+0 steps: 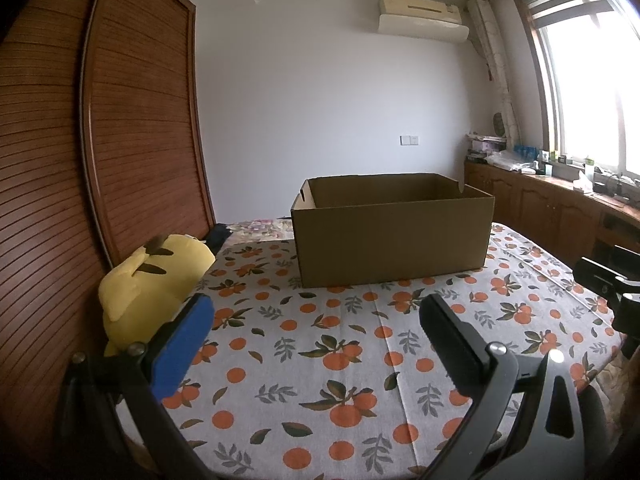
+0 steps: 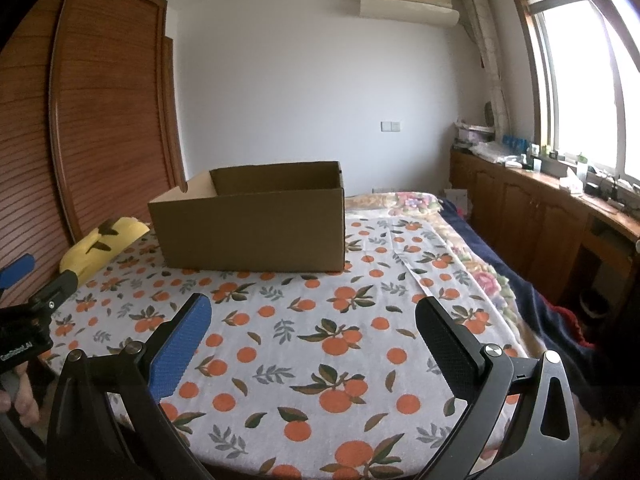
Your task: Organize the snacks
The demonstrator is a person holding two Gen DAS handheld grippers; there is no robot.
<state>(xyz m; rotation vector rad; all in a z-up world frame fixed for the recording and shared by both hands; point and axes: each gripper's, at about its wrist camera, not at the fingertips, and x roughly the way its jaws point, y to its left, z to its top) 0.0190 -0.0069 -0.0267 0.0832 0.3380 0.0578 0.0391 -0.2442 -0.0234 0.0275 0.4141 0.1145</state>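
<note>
While both claws are hovering wide open and empty over the orange-print cloth (image 2: 320,340), no snacks are showing anywhere. Ahead of the left gripper (image 1: 316,328) and right gripper (image 2: 312,326), the cardboard box (image 1: 392,236) is waiting; finding snacks probably comes next.

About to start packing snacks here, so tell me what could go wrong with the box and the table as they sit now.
1. No snacks show in either view, so there is nothing to pick yet; both grippers, left and right, are open with nothing between the fingers.
2. The cardboard box sits on a loose tablecloth, so a nudge might slide it.
3. The yellow plush toy at the table edge could get knocked off by the left gripper.
</note>
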